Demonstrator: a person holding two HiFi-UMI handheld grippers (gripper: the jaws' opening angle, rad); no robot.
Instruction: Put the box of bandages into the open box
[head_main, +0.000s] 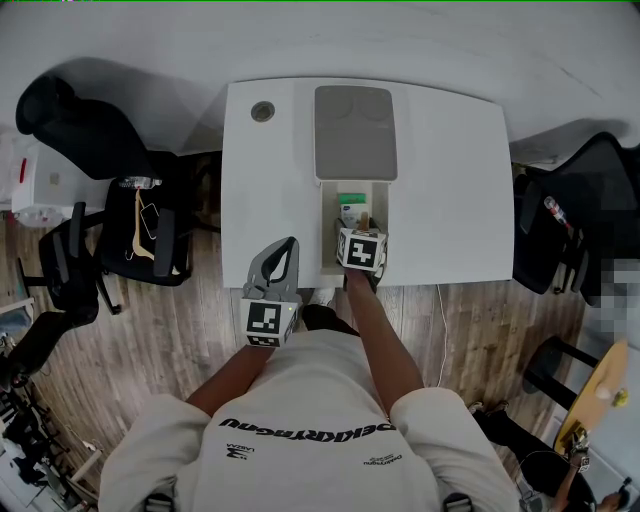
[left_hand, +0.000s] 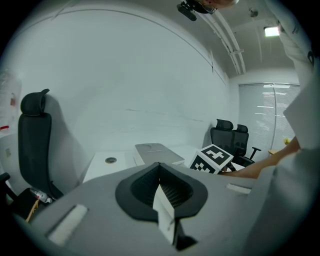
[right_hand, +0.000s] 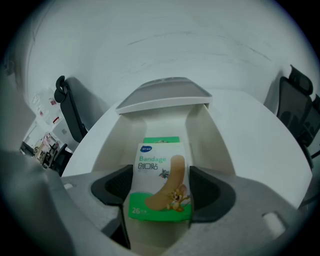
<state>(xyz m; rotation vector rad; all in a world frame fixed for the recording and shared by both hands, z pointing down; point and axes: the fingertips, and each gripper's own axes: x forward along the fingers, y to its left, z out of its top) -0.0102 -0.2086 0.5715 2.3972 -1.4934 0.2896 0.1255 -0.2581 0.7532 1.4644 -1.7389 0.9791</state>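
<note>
Jaws of the right hand-held gripper are clamped on the two side edges of the box of bandages, which stands upright with its printed green-and-white face toward the camera. It hangs over the near end of the open box, a pale, deep container; whether it touches the bottom cannot be told. A second green packet lies inside the open box, just beyond the held one. The grey lid is folded back at the open box's far end and lies flat on the white surface. The left hand-held gripper hovers to the left of the open box, at the surface's near edge, its jaws pressed together with nothing between them. A black chair stands well left of the open box.
</note>
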